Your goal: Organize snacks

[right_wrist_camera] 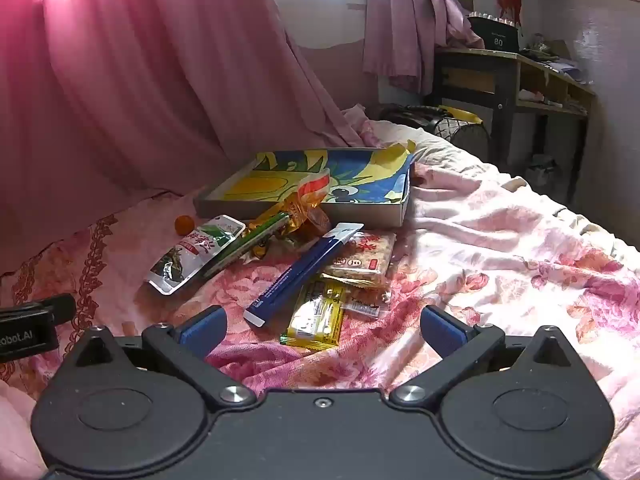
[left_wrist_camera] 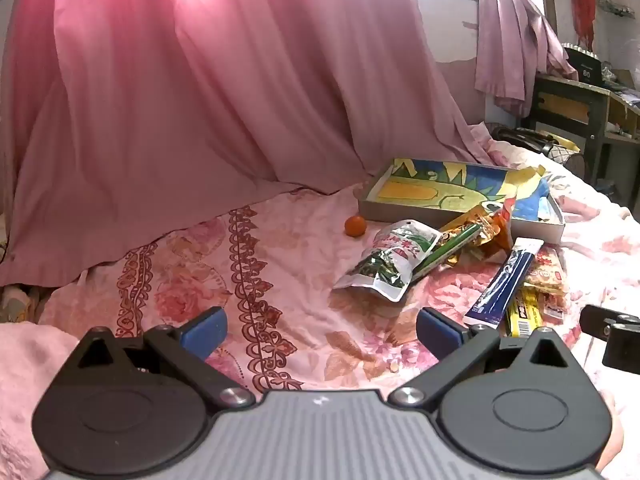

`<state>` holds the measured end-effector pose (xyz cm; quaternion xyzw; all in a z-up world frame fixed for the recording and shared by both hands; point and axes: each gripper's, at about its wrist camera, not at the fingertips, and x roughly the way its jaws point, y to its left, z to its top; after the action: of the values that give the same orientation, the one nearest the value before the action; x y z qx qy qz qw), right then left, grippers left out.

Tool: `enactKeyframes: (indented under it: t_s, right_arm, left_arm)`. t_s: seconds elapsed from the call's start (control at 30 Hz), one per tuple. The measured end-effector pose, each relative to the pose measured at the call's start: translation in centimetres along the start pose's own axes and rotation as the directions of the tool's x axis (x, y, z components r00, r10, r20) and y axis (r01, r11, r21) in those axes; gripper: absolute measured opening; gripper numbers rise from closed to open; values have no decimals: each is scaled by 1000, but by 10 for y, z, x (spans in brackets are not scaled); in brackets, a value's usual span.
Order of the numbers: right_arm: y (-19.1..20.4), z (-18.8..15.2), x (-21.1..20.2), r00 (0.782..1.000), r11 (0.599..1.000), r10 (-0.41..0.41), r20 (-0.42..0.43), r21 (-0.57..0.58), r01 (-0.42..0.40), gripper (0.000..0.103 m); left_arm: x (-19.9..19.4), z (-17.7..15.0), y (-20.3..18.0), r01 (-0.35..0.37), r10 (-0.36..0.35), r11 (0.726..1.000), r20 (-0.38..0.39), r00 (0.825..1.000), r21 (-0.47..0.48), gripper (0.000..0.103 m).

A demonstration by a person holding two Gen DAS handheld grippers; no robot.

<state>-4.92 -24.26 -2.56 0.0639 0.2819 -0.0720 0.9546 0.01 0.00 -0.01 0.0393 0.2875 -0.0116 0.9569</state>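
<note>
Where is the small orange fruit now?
The orange fruit lies on the bedspread, left of the green-and-white pouch, near the box's front left corner.

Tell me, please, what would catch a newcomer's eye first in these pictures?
The pink curtain fills the left and back of both views. On the floral bedspread lies a heap of snack packets, with a bright cartoon-printed box just behind and a small orange to its left.
</note>
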Motion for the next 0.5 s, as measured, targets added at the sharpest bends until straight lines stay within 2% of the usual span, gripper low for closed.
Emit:
enactKeyframes:
  t_s: [0.5]
  right_arm:
    - [2,0,2,1000,1000,-5,-6,-7,5,102]
  left_arm:
    - [-4,0,2,-3,3,1000,-2,1000,-5,103]
